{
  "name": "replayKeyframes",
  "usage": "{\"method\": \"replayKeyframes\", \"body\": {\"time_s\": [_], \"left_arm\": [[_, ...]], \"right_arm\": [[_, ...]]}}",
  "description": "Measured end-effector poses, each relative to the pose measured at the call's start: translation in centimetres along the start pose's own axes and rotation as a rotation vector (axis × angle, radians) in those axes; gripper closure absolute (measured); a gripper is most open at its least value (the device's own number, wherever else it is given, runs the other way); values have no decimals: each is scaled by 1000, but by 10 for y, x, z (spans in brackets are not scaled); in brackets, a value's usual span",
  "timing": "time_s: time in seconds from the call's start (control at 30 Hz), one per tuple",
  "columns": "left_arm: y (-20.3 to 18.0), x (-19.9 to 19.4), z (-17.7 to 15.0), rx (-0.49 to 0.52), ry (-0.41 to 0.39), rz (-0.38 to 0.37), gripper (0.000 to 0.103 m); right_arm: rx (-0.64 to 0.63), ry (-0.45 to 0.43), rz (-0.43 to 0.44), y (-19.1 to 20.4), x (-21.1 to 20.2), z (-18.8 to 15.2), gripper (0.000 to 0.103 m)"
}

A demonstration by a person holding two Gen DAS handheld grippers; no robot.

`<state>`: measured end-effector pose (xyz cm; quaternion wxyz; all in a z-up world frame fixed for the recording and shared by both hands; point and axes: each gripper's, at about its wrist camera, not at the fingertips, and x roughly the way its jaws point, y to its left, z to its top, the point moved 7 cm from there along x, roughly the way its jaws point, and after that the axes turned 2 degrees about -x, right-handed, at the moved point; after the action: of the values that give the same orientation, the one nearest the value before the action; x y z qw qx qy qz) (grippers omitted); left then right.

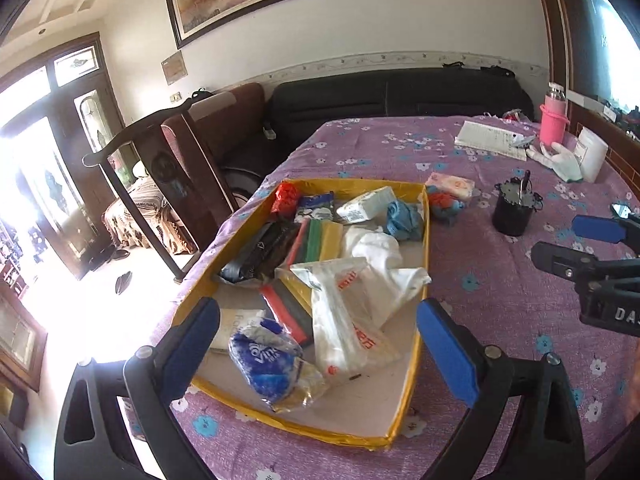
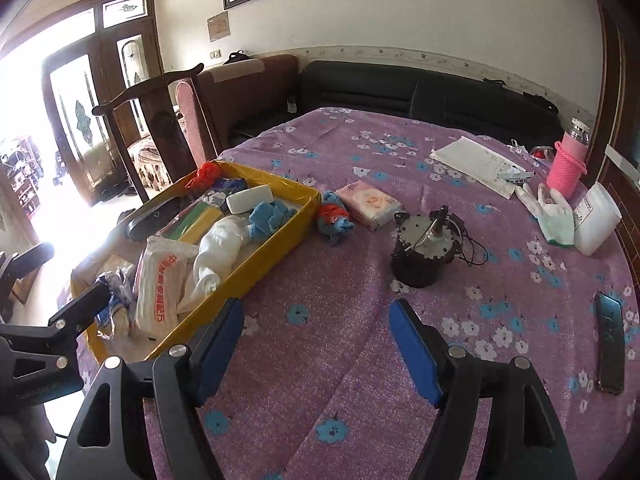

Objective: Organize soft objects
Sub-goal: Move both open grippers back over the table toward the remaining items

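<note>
Both grippers spread, empty. I'd send right gripper past motor to tissue pack, pinching lightly.

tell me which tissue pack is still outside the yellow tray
The pink floral tissue pack, lying on the purple tablecloth just past the yellow tray's far corner, beside a red-and-blue cloth bundle. The white tissue pack lies inside the tray.

A yellow box holds soft things — a white cloth, blue rag, plastic bags; a pink tissue pack and red-blue rag lie just outside.
</note>
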<state>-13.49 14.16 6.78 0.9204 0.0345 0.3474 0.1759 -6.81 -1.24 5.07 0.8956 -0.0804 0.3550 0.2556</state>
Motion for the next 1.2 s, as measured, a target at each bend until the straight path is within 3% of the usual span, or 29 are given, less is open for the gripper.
{"method": "replayKeyframes", "body": {"time_s": [0.67, 0.73, 1.03, 1.2], "left_arm": [[-45, 17, -6, 107, 73, -33, 4], [-48, 20, -8, 109, 86, -68, 4], [-85, 30, 0, 103, 140, -367, 4], [-84, 48, 27, 45, 154, -407, 4]], "right_arm": [[106, -28, -75, -71, -23, -16, 21], [119, -23, -85, -79, -23, -17, 21], [230, 17, -142, -135, -15, -19, 21], [279, 15, -123, -158, -5, 3, 21]]}}
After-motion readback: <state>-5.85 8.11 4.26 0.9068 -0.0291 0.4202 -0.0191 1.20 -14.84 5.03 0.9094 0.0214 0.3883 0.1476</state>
